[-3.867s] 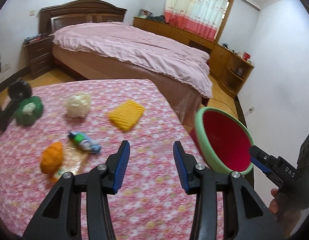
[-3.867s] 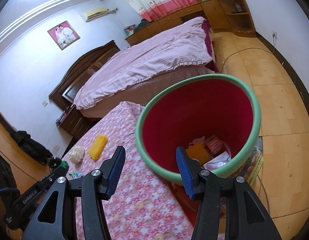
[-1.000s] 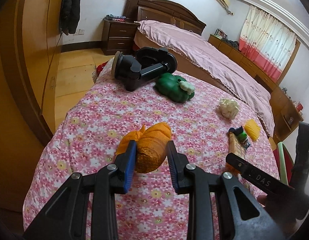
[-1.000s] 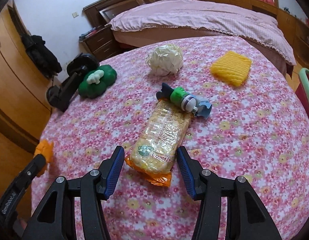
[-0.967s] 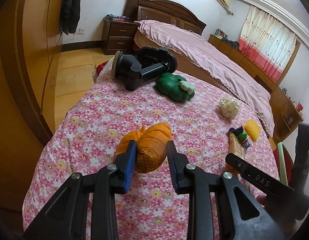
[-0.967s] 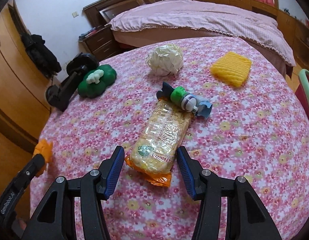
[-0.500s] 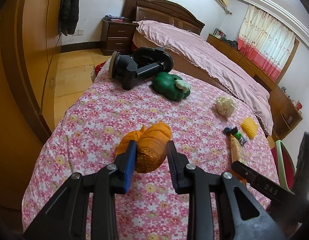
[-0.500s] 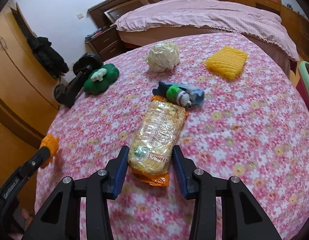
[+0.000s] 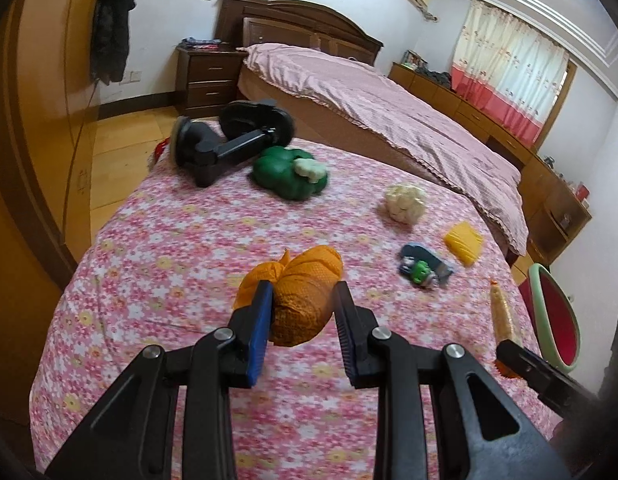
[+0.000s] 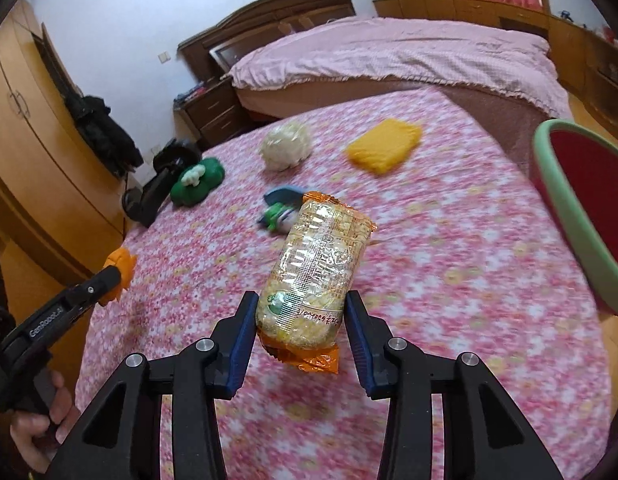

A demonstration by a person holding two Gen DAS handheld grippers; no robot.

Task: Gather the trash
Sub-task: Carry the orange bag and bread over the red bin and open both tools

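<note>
My left gripper is shut on an orange mesh bundle, held just above the flowered table. My right gripper is shut on a clear cracker packet with orange ends, lifted off the cloth and tilted up. From the left wrist view that packet shows edge-on at the right. A red bin with a green rim stands past the table's right edge. A small blue and green wrapper lies behind the packet. The orange bundle also shows at the left of the right wrist view.
On the table lie a green plush, a white crumpled ball, a yellow sponge and a black stand. A bed lies beyond, a wooden wardrobe at the left. A hand holds the left gripper.
The right gripper closed on the cracker packet and lifted it off the table, moving toward the bin side. The left gripper rose a little with the orange bundle.
</note>
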